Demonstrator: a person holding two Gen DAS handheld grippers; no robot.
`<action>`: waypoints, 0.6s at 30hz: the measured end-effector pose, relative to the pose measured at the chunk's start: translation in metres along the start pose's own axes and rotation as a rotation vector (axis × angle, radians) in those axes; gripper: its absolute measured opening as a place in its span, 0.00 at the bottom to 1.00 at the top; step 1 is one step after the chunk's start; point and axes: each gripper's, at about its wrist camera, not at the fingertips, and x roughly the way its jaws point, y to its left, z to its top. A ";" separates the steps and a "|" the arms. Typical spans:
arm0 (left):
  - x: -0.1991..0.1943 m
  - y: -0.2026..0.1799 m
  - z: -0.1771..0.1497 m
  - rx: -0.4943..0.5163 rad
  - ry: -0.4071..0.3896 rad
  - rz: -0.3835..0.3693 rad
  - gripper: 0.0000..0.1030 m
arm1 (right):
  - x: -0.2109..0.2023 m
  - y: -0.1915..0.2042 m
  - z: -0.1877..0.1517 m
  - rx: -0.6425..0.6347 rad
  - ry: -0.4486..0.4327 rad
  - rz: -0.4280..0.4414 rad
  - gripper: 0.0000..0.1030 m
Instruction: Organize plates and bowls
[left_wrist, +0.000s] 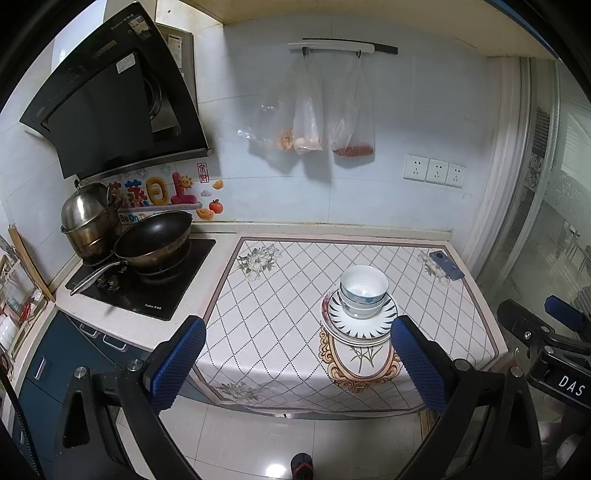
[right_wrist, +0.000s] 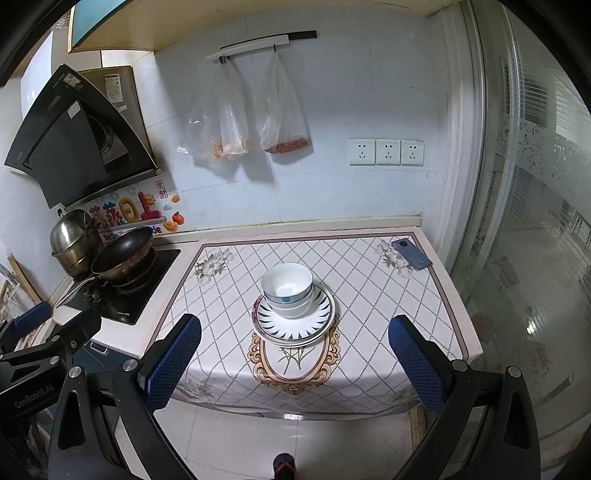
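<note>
Nested white bowls (left_wrist: 364, 290) with blue pattern stand on a stack of plates (left_wrist: 360, 326), the top one white with dark rim marks, on the patterned tablecloth (left_wrist: 280, 314). The same bowls (right_wrist: 288, 288) and plates (right_wrist: 295, 326) show in the right wrist view. My left gripper (left_wrist: 299, 365) is open and empty, held back from the table's front edge. My right gripper (right_wrist: 295, 363) is open and empty, also back from the front edge. The right gripper's body shows at the right of the left view (left_wrist: 546, 343).
A blue phone (right_wrist: 412, 253) lies at the table's far right corner. A stove with a black wok (left_wrist: 153, 240) and steel pot (left_wrist: 86, 218) stands to the left. Plastic bags (left_wrist: 314, 110) hang on the wall. A glass door (right_wrist: 535, 258) is on the right.
</note>
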 end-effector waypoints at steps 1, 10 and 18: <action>0.001 0.000 0.000 -0.001 0.000 0.001 1.00 | 0.001 0.000 0.001 0.000 0.002 -0.001 1.00; 0.003 0.000 0.001 0.004 0.001 -0.001 1.00 | 0.004 -0.002 0.003 -0.003 0.010 -0.002 1.00; 0.005 -0.001 0.002 0.004 0.002 0.001 1.00 | 0.006 -0.004 0.002 0.004 0.012 -0.002 1.00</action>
